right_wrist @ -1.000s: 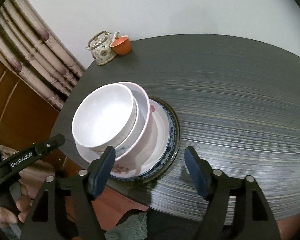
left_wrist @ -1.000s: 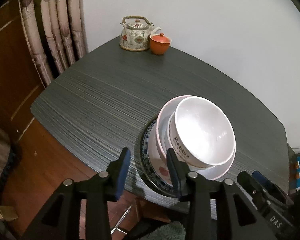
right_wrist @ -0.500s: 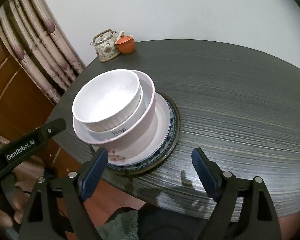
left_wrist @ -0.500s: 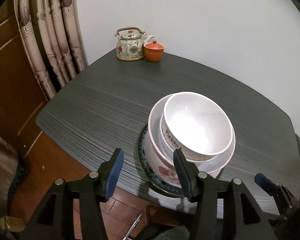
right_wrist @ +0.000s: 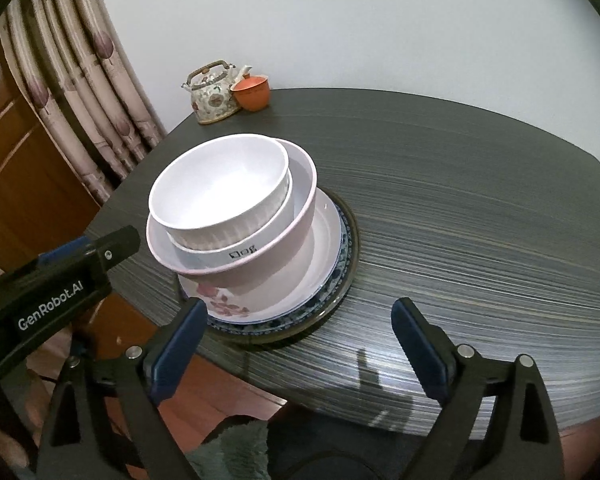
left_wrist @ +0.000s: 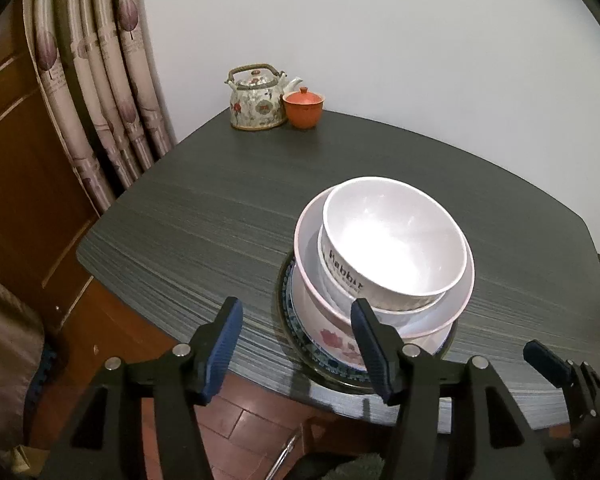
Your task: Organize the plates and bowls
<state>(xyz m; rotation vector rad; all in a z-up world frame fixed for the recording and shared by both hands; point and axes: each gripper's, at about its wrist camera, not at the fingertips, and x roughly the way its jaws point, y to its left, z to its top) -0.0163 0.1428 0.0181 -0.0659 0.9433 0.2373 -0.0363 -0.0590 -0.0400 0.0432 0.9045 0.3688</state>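
Observation:
A stack of dishes stands near the front edge of the dark table (left_wrist: 204, 216). A white bowl (left_wrist: 396, 240) sits on top, nested in a second white bowl, inside a pink-rimmed bowl (left_wrist: 456, 300). These rest on a white flowered plate (left_wrist: 336, 338) and a blue-patterned plate (left_wrist: 296, 320). In the right wrist view the top bowl (right_wrist: 220, 188), pink-rimmed bowl (right_wrist: 268, 264) and plates (right_wrist: 320, 252) show too. My left gripper (left_wrist: 298, 344) is open, in front of the stack's left side. My right gripper (right_wrist: 300, 348) is open wide, just in front of the stack. Both are empty.
A flowered teapot (left_wrist: 258, 100) and an orange lidded cup (left_wrist: 303, 109) stand at the table's far corner by the wall. Curtains (left_wrist: 100, 80) and a wooden door (left_wrist: 16, 152) lie to the left. The table (right_wrist: 480, 208) stretches to the right of the stack.
Both grippers have drawn back and lowered away from the stack. The left gripper's jaws have opened wider. The stack has not moved.

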